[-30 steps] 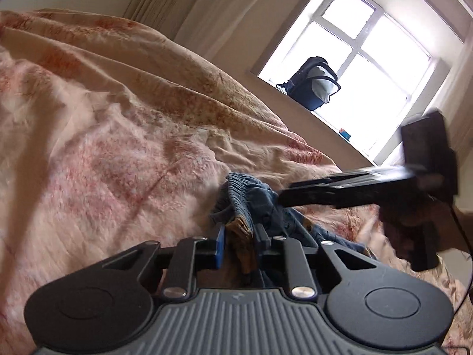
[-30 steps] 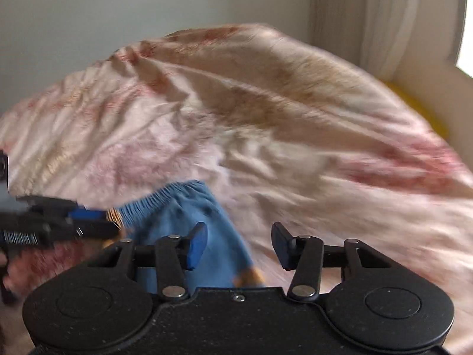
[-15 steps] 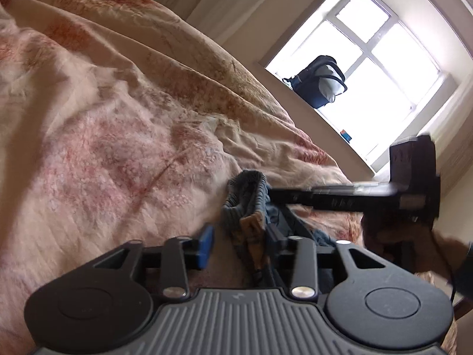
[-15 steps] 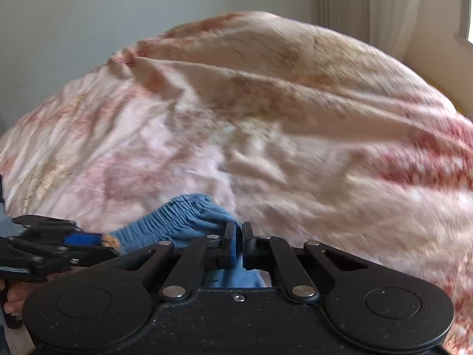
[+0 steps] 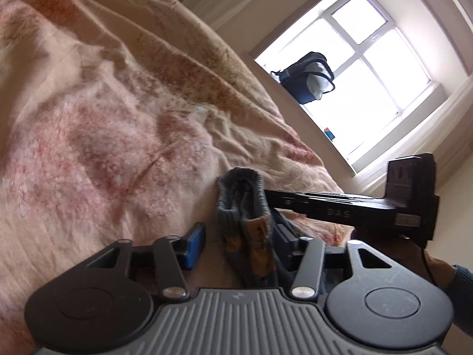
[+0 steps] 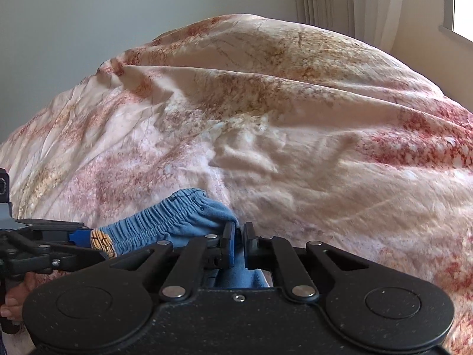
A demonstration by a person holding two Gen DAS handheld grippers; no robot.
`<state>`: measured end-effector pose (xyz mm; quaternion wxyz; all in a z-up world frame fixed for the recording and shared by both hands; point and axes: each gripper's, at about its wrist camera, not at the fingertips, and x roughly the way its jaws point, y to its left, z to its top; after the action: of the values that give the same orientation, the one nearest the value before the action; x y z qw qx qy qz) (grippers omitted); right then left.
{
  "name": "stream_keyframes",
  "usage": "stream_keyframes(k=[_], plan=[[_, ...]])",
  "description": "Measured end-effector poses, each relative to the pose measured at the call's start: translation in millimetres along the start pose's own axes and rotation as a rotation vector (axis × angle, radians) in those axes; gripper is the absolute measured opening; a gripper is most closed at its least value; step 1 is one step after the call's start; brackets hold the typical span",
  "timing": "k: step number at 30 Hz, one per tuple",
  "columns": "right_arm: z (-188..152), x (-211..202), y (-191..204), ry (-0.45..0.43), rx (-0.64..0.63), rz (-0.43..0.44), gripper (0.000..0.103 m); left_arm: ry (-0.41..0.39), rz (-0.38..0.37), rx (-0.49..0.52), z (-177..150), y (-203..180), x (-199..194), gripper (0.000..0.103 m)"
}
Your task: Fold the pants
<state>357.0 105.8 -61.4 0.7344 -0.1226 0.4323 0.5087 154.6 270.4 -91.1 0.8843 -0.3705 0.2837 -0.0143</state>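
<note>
Bed, pink floral rumpled quilt [image 6: 295, 118]: blue elastic-waisted cotton pants [image 6: 177, 216] near its front edge; right tongs [image 6: 239, 244] clamped on waistband; left tongs [image 5: 239, 242] apart, straddling it.

The pants [image 6: 183, 216] are soft blue cloth, matt, with a gathered, ribbed elastic waistband. The bedcover [image 6: 266, 118] is creased matt cloth, faintly fuzzy, printed pink and tan. The right claw [image 6: 239, 244] is matt black plastic, speckled on its body, with shiny metal rivets.
</note>
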Motion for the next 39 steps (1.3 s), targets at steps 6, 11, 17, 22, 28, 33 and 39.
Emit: stream_keyframes(k=[6, 11, 17, 22, 28, 33, 39], plan=[[2, 1, 1, -0.001, 0.005, -0.008, 0.006, 0.020, 0.027, 0.003, 2, 0, 4, 0.036], [0, -15, 0, -0.035, 0.041, -0.059, 0.027, 0.029, 0.030, 0.001, 5, 0, 5, 0.029], [-27, -68, 19, -0.061, -0.060, -0.205, 0.049, 0.033, 0.035, 0.002, 6, -1, 5, 0.028], [-61, -71, 23, 0.012, -0.122, -0.420, 0.064, 0.032, 0.035, 0.002, 5, -2, 5, 0.022], [-66, -78, 15, -0.042, -0.133, -0.545, 0.075, 0.018, 0.041, 0.026, 6, -10, 1, 0.019], [-74, -102, 19, -0.068, -0.153, -0.581, 0.075, -0.001, 0.068, 0.064, 3, -18, -2, 0.019], [-100, -100, 12, -0.001, -0.203, -0.589, 0.081, -0.036, 0.089, 0.113, 2, -33, -12, 0.018]])
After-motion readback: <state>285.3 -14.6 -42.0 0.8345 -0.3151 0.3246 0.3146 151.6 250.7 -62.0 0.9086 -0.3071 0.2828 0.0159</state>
